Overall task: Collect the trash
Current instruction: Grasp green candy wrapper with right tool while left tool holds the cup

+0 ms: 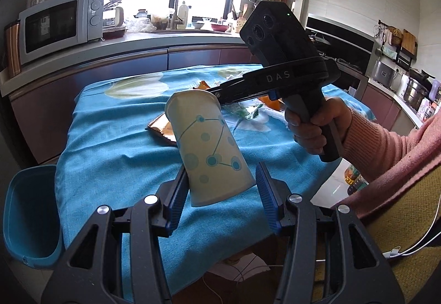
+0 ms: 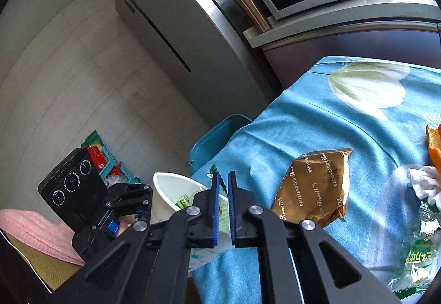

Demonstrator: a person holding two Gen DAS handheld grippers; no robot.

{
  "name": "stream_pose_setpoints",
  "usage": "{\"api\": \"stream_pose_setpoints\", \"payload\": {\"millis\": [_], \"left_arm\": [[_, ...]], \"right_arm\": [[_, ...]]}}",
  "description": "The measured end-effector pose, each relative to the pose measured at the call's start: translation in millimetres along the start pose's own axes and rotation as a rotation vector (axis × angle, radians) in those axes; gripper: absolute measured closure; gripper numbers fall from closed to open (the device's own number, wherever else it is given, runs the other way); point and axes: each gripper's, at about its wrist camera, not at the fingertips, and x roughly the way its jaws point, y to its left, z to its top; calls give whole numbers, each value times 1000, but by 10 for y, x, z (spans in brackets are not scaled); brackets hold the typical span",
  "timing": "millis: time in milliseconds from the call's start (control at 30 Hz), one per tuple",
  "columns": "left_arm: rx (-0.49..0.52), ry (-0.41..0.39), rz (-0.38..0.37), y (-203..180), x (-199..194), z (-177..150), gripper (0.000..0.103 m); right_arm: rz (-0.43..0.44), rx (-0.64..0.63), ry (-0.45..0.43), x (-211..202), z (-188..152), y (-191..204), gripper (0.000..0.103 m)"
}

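My left gripper (image 1: 220, 202) in the lower middle, jaws squeezing the paper cup (image 1: 209, 149) tilted above the blue desk (image 1: 110, 144), my right gripper (image 1: 216, 96) closed at the cup's rim, gold wrapper (image 1: 162, 130) behind, blue bin (image 1: 30, 215) lower left.

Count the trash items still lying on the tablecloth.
4 visible: gold wrapper mid-cloth, orange peel at the right edge, white tissue below it, green-print clear wrapper nearest. More may be out of frame.

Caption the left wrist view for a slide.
Left gripper holds a paper cup over the blue tablecloth while the right gripper pinches its rim.
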Motion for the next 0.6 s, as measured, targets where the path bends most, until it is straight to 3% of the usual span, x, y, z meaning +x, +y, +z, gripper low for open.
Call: {"api": "stream_pose_setpoints", "payload": {"millis": [167, 367, 600], "left_arm": [[-2, 5, 20, 22, -21, -13, 55], [-52, 0, 75, 160, -91, -68, 55], [-125, 14, 211, 387, -219, -153, 55]], "right_arm": [[-16, 30, -57, -116, 25, -57, 102], [-95, 57, -132, -215, 134, -92, 102], [-155, 84, -194, -229, 300, -102, 103]]}}
